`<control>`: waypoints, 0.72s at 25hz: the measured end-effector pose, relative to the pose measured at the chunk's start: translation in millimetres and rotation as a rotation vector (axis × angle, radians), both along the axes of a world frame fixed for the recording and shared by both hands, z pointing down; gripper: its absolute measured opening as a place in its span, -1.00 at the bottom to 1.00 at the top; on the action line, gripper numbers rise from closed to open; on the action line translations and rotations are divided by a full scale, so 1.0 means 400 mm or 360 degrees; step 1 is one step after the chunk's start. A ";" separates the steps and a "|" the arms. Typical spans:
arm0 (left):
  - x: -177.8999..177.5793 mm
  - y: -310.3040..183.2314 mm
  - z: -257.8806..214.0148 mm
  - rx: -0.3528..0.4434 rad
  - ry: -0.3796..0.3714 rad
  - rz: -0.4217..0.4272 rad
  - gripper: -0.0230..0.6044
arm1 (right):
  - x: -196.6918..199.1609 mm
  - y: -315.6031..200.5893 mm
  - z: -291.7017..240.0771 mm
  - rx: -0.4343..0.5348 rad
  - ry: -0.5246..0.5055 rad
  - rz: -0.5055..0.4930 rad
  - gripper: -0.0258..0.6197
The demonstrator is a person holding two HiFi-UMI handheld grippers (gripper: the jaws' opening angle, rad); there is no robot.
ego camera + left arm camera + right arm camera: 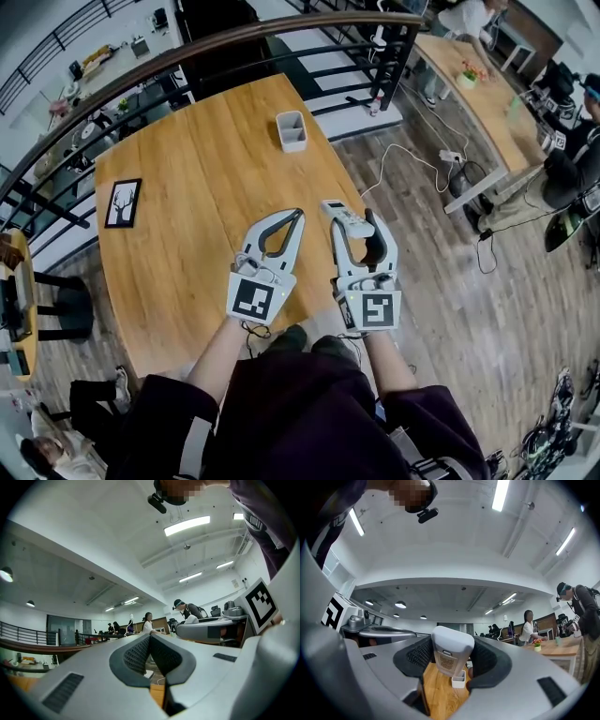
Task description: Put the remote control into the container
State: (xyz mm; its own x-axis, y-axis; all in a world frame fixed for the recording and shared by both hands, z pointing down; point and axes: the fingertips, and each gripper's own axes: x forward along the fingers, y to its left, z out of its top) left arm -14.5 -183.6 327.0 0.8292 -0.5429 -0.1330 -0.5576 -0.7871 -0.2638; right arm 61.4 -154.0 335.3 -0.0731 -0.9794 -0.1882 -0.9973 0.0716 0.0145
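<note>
The white remote control (348, 219) is clamped between the jaws of my right gripper (353, 226), held above the near right part of the wooden table (206, 169). In the right gripper view the remote (451, 654) stands up between the dark pads, its label side facing the camera. The small white-grey container (292, 130) stands upright farther along the table, and it appears past the remote as a little box, the container (458, 680). My left gripper (298, 215) hovers beside the right one, its jaws closed with nothing in them; the left gripper (150, 639) shows pads pressed together.
A black-framed deer picture (123, 202) lies on the table's left side. A curved railing (216, 42) runs past the far edge. On the floor to the right lies a white cable (412, 155), beyond it another table (478, 89) with people nearby.
</note>
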 end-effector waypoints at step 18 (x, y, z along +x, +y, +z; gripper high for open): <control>0.029 -0.342 0.059 -0.0130 0.0167 -0.0217 -0.89 | 0.029 -0.351 0.032 -0.0019 0.0073 -0.0156 -0.12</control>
State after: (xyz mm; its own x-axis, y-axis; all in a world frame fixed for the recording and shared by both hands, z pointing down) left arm -2.8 -320.4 350.5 0.7311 -0.6618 -0.1659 -0.6817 -0.7187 -0.1371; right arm 73.2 -294.3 348.2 -0.1770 -0.9693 -0.1706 -0.9838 0.1694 0.0584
